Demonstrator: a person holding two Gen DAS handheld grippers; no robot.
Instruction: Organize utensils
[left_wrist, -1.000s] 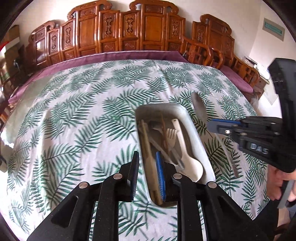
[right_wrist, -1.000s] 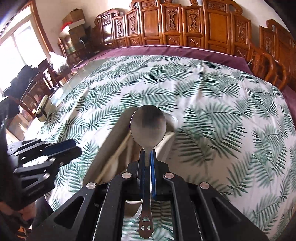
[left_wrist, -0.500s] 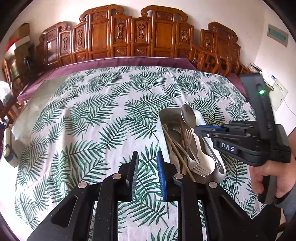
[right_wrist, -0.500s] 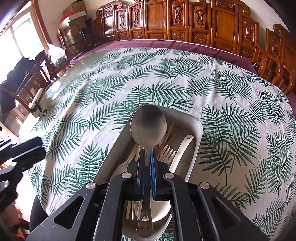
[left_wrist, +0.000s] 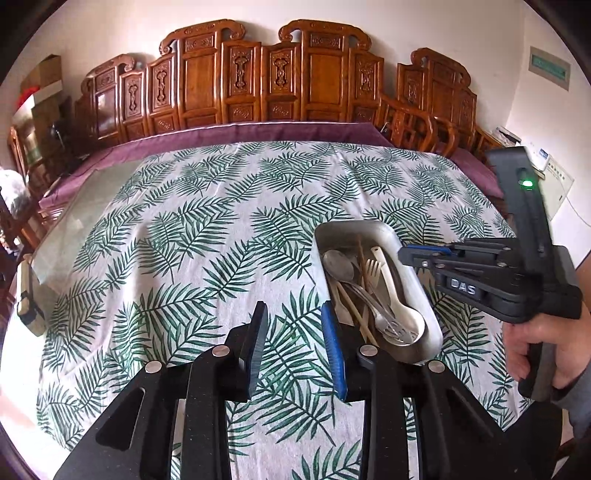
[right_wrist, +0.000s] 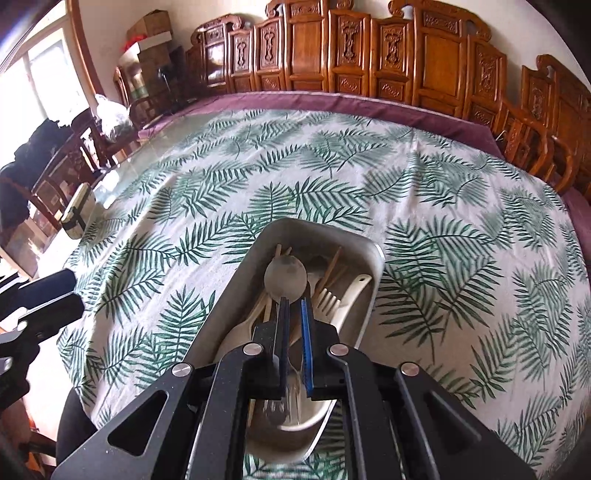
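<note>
1. Since a second ago, the metal spoon (left_wrist: 338, 265) has left the right hand-held gripper (right_wrist: 294, 306) and lies in the steel tray (left_wrist: 428, 317); those jaws stand a narrow gap apart, gripping nothing.
2. The left hand-held gripper (left_wrist: 295, 325), its jaws just widened, hangs empty over the leaf-print worktop (left_wrist: 184, 240), just left of the tray.
3. Also in the tray: white spoon (left_wrist: 400, 314), fork (left_wrist: 373, 269), chopsticks (left_wrist: 354, 314).
4. Carved wooden chairs (left_wrist: 258, 81) line the far wall.

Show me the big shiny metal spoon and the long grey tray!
Shiny metal spoon (left_wrist: 338, 264): left wrist view, on its bowl.
Long grey metal tray (right_wrist: 378, 254): right wrist view, on its far right rim corner.
</note>
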